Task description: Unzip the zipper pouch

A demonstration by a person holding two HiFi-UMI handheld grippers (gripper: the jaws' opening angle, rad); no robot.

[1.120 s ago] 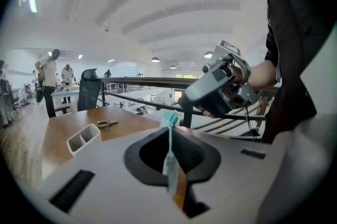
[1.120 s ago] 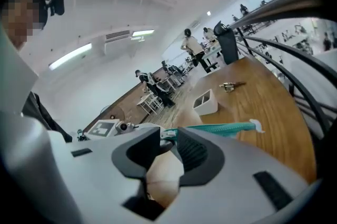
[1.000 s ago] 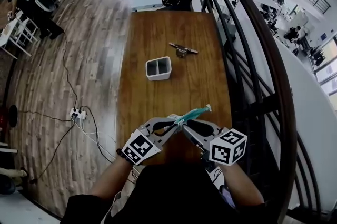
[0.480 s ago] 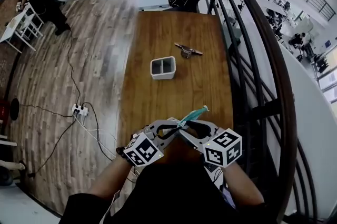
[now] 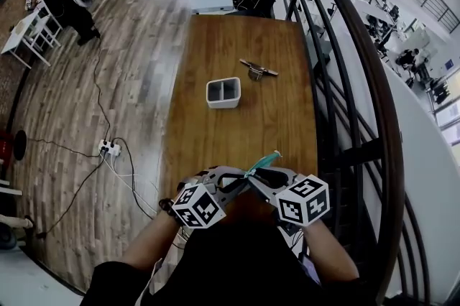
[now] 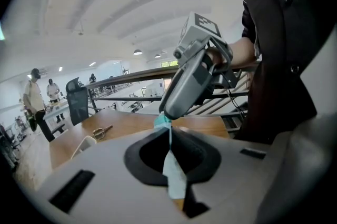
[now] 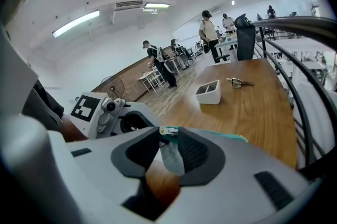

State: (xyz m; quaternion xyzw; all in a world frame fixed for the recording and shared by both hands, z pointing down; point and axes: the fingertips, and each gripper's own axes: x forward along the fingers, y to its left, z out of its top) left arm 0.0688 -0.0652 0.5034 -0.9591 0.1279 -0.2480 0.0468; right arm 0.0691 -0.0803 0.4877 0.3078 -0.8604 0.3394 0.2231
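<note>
**Pouch held over the table edge:** A teal pouch (image 5: 261,162) is held over the near edge of a wooden table (image 5: 237,128), stretched between 2 hand-held grippers. The left gripper (image 5: 243,181) is clamped tight on the pouch's near-left end, with a fold of pale fabric pinched between its jaws. The right gripper (image 5: 257,176) meets it from the right. Its jaws are narrow and have just been closing on the pouch, with fabric and a small white tab (image 7: 168,131) between them at the tips. The 2 grippers' tips sit just beside each other, and the pouch's free end points far and right. Farther along the table stands a white 2-compartment bin (image 5: 223,93), with a metal tool (image 5: 257,70) beyond it to the right. A dark railing (image 5: 359,82) curves along the table's right side. A power strip (image 5: 108,151) lies on the wood floor to the left.
</note>
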